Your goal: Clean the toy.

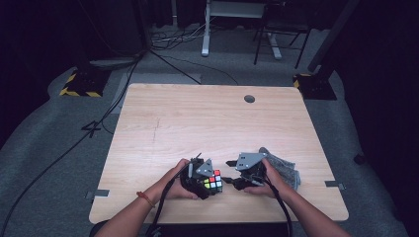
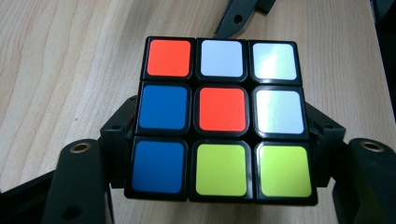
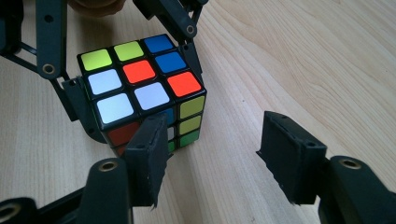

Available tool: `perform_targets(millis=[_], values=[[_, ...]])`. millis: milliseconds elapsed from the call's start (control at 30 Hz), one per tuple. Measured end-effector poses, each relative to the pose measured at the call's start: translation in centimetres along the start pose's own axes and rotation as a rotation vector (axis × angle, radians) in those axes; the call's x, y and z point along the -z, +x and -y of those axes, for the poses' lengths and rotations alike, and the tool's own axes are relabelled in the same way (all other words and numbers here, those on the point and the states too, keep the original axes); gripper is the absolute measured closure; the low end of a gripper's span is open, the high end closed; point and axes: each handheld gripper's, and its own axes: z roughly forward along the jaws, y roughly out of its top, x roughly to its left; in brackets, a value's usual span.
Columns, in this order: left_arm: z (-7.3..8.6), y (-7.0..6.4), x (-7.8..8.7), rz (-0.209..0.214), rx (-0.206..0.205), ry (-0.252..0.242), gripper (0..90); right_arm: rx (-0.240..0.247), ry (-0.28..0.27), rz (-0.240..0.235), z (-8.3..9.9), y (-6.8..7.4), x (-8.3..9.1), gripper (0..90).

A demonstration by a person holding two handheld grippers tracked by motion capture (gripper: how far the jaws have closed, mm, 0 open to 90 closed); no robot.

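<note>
Cube [image 2: 222,116] in L gripper [image 1: 201,178] jaws

The right gripper [image 3: 219,154] has its two black jaws spread wide, nothing between them but bare wooden table [image 3: 299,60]. Just beyond its left jaw sits a cube [image 3: 140,88], clamped on two opposite sides by the left gripper [image 3: 126,70], whose black arms reach in from the top. The cube's upper face shows yellow-green, blue, white, and orange-red stickers. A bit of a hand [image 3: 95,5] shows at the top edge.
</note>
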Motion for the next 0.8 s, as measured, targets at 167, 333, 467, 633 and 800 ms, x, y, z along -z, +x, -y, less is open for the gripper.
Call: perform_targets(millis=[167,333,467,633,800], values=[[-0.2,-0.1,-0.2,-0.007,-0.013,0.026,32.2,-0.033,-0.042,-0.047,-0.3,0.0,0.1,41.9],[-0.3,-0.2,-0.3,-0.001,-0.029,0.033,32.6,-0.021,-0.044,-0.030,-0.9,0.2,0.0,42.9],[-0.3,-0.4,-0.1,-0.018,-0.044,0.016,33.0,-0.007,-0.022,-0.031,-0.6,0.1,0.1,40.7],[-0.7,-0.3,0.7,-0.015,-0.031,-0.050,32.9,-0.023,0.027,-0.034,0.5,-0.3,0.0,39.1],[-0.8,-0.5,0.2,-0.008,-0.042,-0.026,32.7,0.001,0.039,-0.052,1.0,0.0,-0.2,39.3]])
